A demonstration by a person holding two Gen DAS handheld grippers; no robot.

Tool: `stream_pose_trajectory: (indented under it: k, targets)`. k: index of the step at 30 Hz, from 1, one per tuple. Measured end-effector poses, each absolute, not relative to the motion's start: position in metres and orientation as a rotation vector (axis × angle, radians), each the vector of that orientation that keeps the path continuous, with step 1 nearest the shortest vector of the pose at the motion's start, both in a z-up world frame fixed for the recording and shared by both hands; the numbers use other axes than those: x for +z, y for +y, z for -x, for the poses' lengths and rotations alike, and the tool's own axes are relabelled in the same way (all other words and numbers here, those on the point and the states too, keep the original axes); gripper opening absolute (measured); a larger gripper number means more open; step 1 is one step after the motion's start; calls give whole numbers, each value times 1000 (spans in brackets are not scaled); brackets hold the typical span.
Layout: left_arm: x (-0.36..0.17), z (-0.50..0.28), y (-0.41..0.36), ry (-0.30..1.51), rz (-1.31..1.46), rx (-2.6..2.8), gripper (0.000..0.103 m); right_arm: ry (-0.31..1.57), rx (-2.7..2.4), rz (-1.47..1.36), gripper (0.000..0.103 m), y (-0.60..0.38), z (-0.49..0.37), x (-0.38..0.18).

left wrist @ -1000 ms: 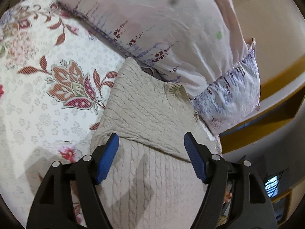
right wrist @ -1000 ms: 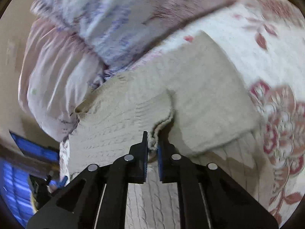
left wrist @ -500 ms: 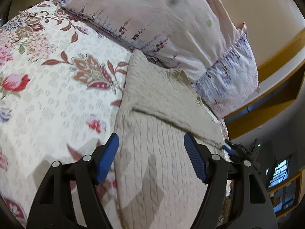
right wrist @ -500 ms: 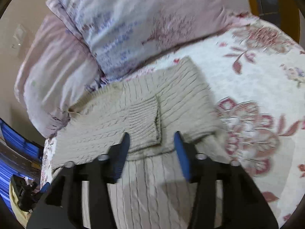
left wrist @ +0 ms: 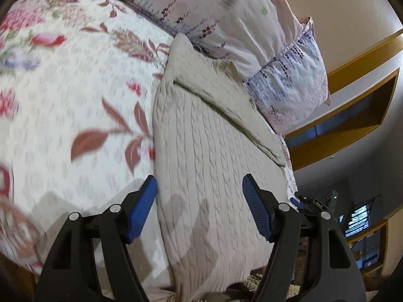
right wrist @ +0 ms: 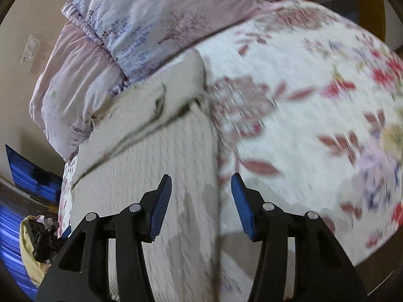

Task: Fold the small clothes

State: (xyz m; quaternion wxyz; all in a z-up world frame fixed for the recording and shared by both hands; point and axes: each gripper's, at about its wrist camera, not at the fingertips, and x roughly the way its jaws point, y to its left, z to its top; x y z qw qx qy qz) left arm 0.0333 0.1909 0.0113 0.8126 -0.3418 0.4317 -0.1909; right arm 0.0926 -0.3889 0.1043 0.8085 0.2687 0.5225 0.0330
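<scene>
A beige cable-knit sweater [left wrist: 209, 166] lies flat on the floral bedspread [left wrist: 70, 95], its collar toward the pillows and both sleeves folded across the upper body. My left gripper [left wrist: 201, 197] hovers open over the lower body of the sweater, and its pads touch nothing. In the right wrist view the sweater [right wrist: 151, 166] fills the left middle. My right gripper [right wrist: 201, 197] is open above the sweater's right side edge, with nothing held between the pads. The frames are blurred by motion.
Two pale pink and lilac pillows [left wrist: 226, 20] lie against the sweater's collar end at the head of the bed. A wooden shelf unit [left wrist: 352, 105] stands to the right. The bedspread [right wrist: 314, 125] spreads wide beside the sweater. The bed's near edge drops off just below the grippers.
The right gripper let go of the sleeve cuff and opened. The sleeve now lies across the chest. Both grippers have drawn back from the collar end toward the sweater's lower part.
</scene>
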Motion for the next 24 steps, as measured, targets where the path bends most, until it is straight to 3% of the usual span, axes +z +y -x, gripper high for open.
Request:
stream_pose_trajectory:
  k: [5, 10, 21, 23, 24]
  targets:
    - [8, -9, 186, 911, 745, -446, 54, 1165, 161, -644, 35, -388, -69, 91]
    - [2, 9, 176, 928, 780, -533, 46, 1178, 282, -744, 22, -381, -49, 81]
    - [-10, 21, 143, 1022, 771, -659, 33, 1216, 450, -720, 19, -353, -15, 86]
    - [-9, 20, 140, 1022, 749, -656, 9, 1212, 445, -679, 8, -348, -14, 89]
    - [-8, 19, 141, 1016, 741, -647, 8, 1182, 434, -641, 8, -346, -14, 95]
